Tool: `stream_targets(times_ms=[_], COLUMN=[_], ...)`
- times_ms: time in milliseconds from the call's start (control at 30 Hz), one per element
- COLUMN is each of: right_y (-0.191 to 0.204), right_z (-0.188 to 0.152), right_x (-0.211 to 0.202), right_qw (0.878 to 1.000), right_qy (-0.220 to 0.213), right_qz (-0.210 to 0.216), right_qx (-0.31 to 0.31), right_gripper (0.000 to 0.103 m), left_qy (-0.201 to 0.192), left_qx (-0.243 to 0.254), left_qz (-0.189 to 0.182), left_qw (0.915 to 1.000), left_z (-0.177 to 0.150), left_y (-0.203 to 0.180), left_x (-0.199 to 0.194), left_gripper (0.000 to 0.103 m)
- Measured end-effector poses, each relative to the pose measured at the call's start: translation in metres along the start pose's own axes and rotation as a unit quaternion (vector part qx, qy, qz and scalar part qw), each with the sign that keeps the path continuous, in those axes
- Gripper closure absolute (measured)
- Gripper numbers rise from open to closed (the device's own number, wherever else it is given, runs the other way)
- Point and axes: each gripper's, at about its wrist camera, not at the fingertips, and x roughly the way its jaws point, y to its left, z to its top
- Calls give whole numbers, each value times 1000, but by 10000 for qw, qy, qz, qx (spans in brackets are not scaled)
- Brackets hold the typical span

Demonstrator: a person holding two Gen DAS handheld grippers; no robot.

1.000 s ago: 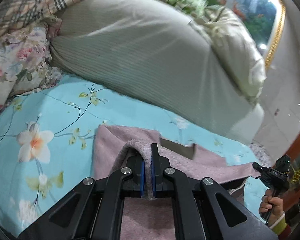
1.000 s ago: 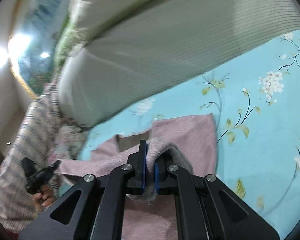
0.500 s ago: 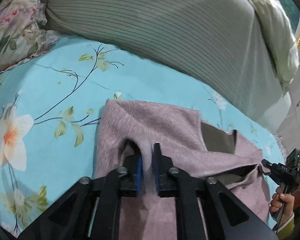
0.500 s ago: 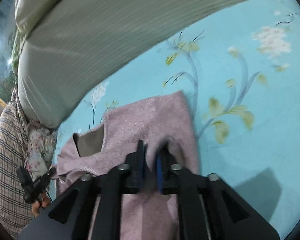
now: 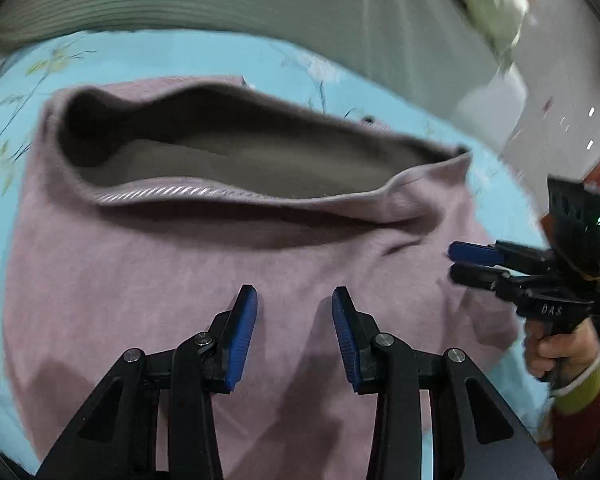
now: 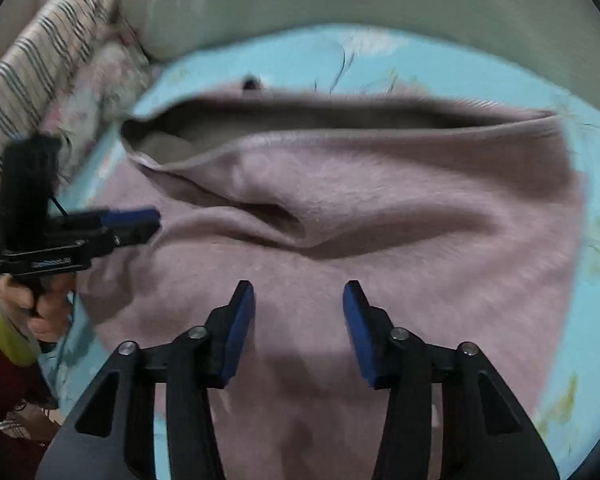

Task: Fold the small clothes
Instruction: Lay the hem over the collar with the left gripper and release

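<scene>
While their jaws are opening, the left gripper [image 5: 294, 300] and right gripper [image 6: 299, 294] hover empty over the pink garment [image 5: 180, 264].

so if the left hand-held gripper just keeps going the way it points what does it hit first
Most likely the pink garment lying on the blue floral sheet. The left hand-held gripper, jaws opening with nothing between them, points down at the fuzzy fabric below the gaping opening, though depth is hard to judge.

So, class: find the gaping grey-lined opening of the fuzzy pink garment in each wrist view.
Left wrist: grey-lined opening spans upper centre, widest at left.
Right wrist: the opening is a thinner band across the upper middle.
Shared landmark: the light blue floral bedsheet behind it.
</scene>
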Motion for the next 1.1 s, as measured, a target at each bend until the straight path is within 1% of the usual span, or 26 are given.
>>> stream_targets(times_ms=[33,67,100,133,167,200,233,267,300,333,367,400,467,533,567,600,633,667,733,767,800,867,900,967,1033,1100], right_y=[-8,-16,-26,-39,-55,-69,-83,-98,-109,-120,-125,-125,-117,-109,-104,-95,-84,-74,-53,-49,-46,-53,-61,-75,-87,-98], right_z=[11,20,29,39,48,54,60,62,61,60,58,57,47,37,29,21,15,12,-2,-9,-17,-29,-36,-44,-49,-57], right_x=[11,15,16,16,13,10,6,1,-3,-7,-11,-16,-32,-48,-55,-60,-60,-59,-46,-42,-37,-28,-30,-42,-55,-67], right_qw=[9999,9996,9990,9975,9945,9907,9853,9780,9717,9662,9619,9604,9583,9579,9590,9619,9657,9686,9761,9783,9809,9811,9783,9712,9629,9562], right_qy=[57,13,-91,-257,-471,-662,-884,-1107,-1259,-1363,-1447,-1518,-1710,-1868,-1908,-1873,-1786,-1706,-1442,-1326,-1165,-979,-1008,-1188,-1308,-1376], right_qz=[-135,-223,-292,-403,-508,-625,-790,-917,-899,-767,-686,-703,-834,-571,-417,-335,-274,-201,88,119,-6,-469,-592,-659,-1055,-1082], right_qx=[64,166,314,520,788,1008,1231,1513,1784,2049,2218,2230,2134,2103,2054,1962,1865,1795,1620,1586,1559,1601,1708,1955,2112,2344], right_gripper=[57,62,62,62,63,66,69,69,69,69,69,67,67,67,67,67,66,66,66,66,66,66,66,67,67,66], left_qy=[40,55,40,-9,-112,-223,-388,-497,-581,-646,-737,-780,-928,-1050,-1082,-1093,-1108,-1101,-982,-856,-749,-526,-548,-660,-780,-862], left_qx=[28,13,-25,-55,-27,-21,-78,-150,-312,-537,-836,-958,-1122,-1244,-1267,-1248,-1153,-1055,-812,-689,-616,-584,-637,-857,-1085,-1296], left_qz=[70,104,156,270,484,716,1056,1223,1304,1261,1179,1123,1118,1214,1124,987,773,642,357,239,233,509,624,567,669,632], left_qw=[10000,9999,9999,9996,9988,9972,9936,9911,9893,9884,9868,9860,9830,9792,9796,9812,9841,9862,9912,9937,9950,9956,9945,9925,9888,9858], left_z=[7,18,28,39,53,64,79,88,96,102,106,106,100,87,79,70,56,46,23,10,1,-13,-17,-22,-24,-30], left_y=[2,8,15,22,30,38,53,64,78,94,112,119,130,128,124,115,103,93,67,54,45,42,48,61,76,94], left_x=[7,13,15,16,16,16,15,14,12,10,6,4,-8,-22,-28,-34,-41,-44,-46,-43,-38,-28,-27,-33,-41,-53], left_gripper=[67,72,83,89,92,92,92,92,94,95,99,101,101,102,102,102,102,98,97,97,97,96,97,97,99,101])
